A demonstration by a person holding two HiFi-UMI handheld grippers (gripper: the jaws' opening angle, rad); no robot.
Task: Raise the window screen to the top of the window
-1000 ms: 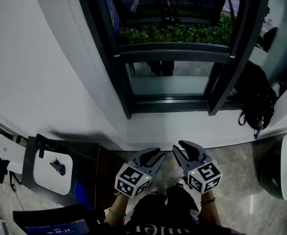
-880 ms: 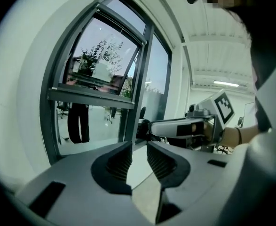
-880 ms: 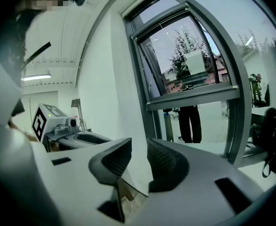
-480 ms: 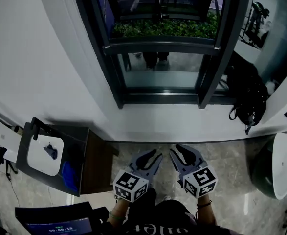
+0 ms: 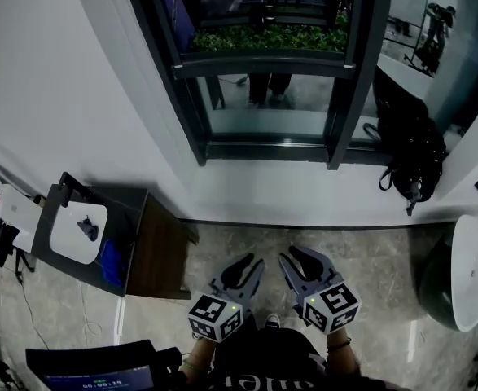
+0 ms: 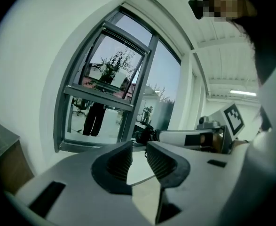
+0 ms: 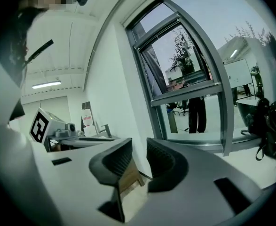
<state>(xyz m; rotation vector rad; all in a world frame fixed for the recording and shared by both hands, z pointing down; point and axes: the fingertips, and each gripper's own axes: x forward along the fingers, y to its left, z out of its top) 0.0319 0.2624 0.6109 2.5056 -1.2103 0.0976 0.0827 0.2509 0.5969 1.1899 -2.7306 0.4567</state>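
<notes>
Person has backed off: the window (image 5: 269,96) now sits farther from both grippers. Left gripper (image 5: 245,267) and right gripper (image 5: 294,261) hang low, jaws narrowly apart, empty. Screen indistinct in the window, not yet reached.

Window (image 5: 263,65) upper part cut off by head view's top edge; white rounded object (image 5: 476,271) cropped at right edge.

Two tongs, left tongs (image 5: 242,270) and right tongs (image 5: 297,261); one window (image 5: 265,67); one black bag (image 5: 414,158); one cabinet (image 5: 155,257).
</notes>
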